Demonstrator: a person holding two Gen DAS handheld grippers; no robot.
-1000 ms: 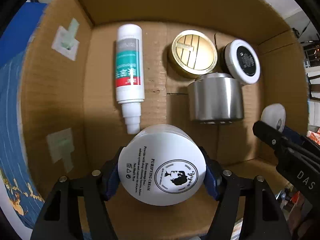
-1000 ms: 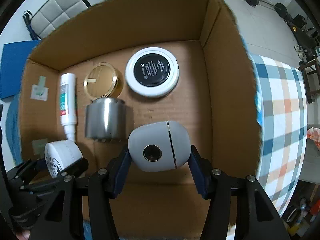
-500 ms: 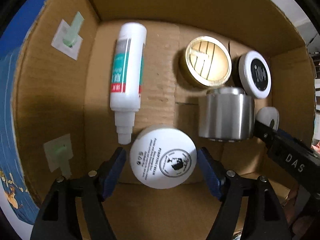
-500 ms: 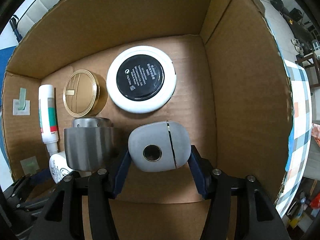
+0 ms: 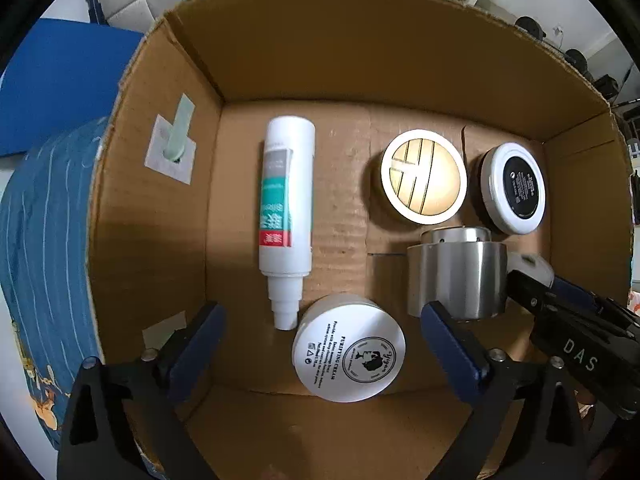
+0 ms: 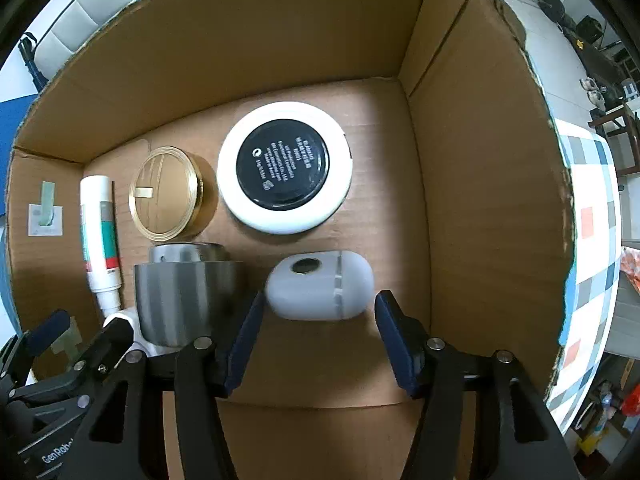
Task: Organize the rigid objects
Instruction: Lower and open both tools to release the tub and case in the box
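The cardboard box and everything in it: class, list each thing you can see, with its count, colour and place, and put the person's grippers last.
cardboard box: one, brown, open-topped, holds all the items
tube: one, white with teal and red label, lying flat at the left of the box floor
gold tin: one, gold lid, at the back, middle
flat round case: one, white rim with black centre, at the back, right of the gold tin
steel cup: one, silver, in front of the gold tin
cream jar: one, white with black print, near the tube's nozzle
grey capsule case: one, pale grey, right of the steel cup
left gripper: black with blue pads, opening, the cream jar loose between them
right gripper: black with blue pads, opening around the grey capsule case
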